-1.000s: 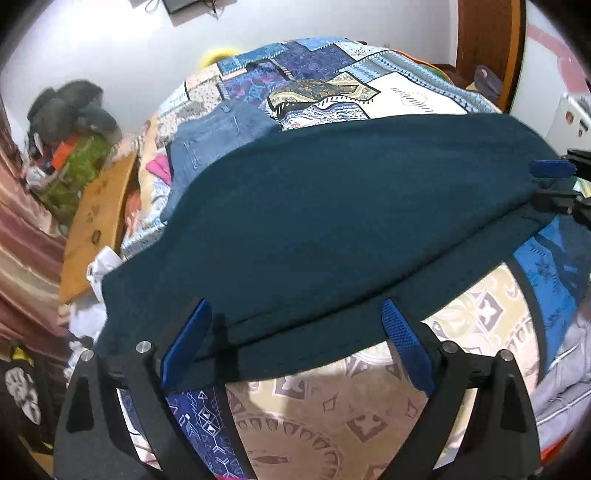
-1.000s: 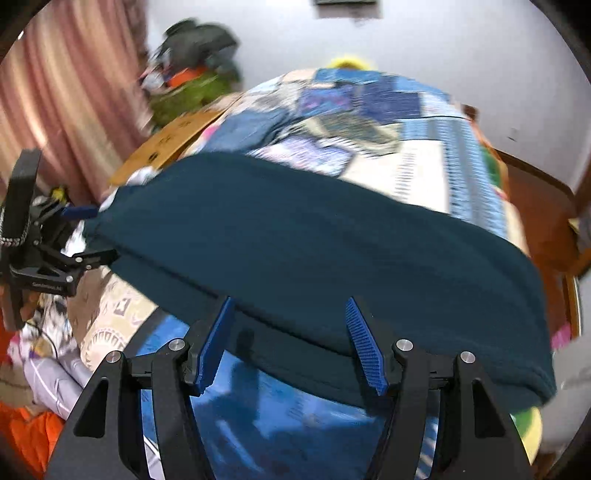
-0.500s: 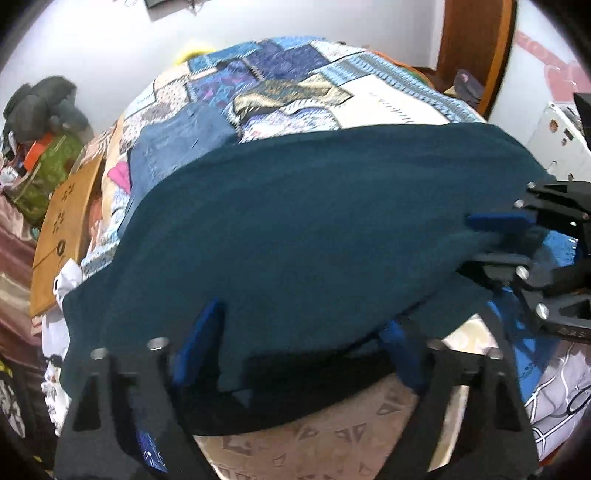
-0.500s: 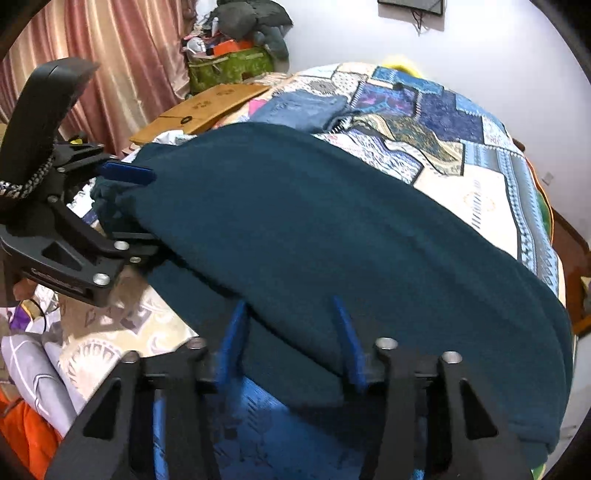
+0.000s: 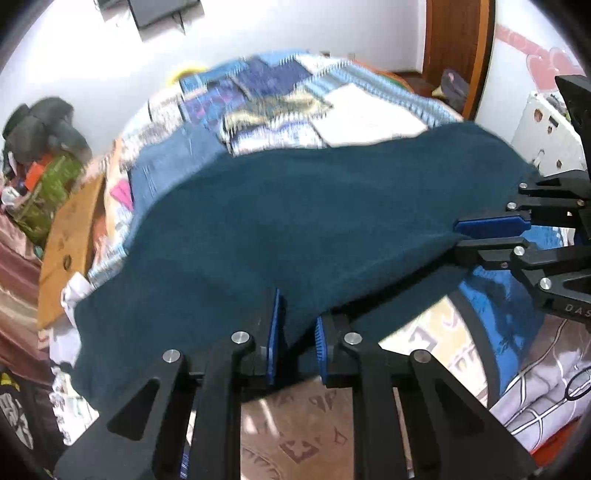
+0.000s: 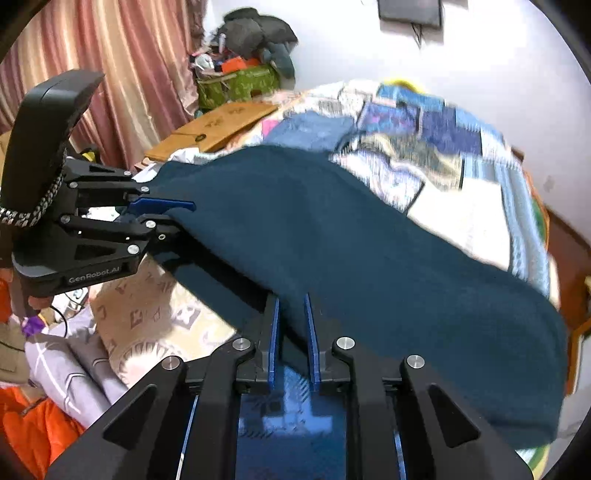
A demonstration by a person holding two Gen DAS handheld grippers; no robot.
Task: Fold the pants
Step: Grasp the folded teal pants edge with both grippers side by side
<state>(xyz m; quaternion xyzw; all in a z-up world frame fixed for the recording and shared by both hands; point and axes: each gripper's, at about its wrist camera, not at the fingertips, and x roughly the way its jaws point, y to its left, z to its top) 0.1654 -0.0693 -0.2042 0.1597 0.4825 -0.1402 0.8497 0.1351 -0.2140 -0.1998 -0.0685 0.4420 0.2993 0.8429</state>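
The dark teal pants (image 5: 295, 229) lie spread across the patchwork bed and also show in the right wrist view (image 6: 351, 243). My left gripper (image 5: 295, 332) is shut on the near edge of the pants, lifted off the bed. It also shows from the side in the right wrist view (image 6: 173, 218). My right gripper (image 6: 291, 328) is shut on the same near edge further right. It shows in the left wrist view (image 5: 469, 236), pinching the cloth. The edge between the two grippers hangs taut above the bedcover.
The patchwork bedcover (image 5: 280, 103) carries blue jeans (image 5: 166, 166) at the far left. A wooden board (image 6: 218, 122) and a clothes pile (image 6: 251, 33) stand by the curtain (image 6: 122, 55). Orange cloth (image 6: 33, 432) and grey bedding (image 6: 74, 365) lie near the bed's front.
Both grippers have closed from open onto the near edge of the pants and lifted it off the bed. The views have tilted up and moved.
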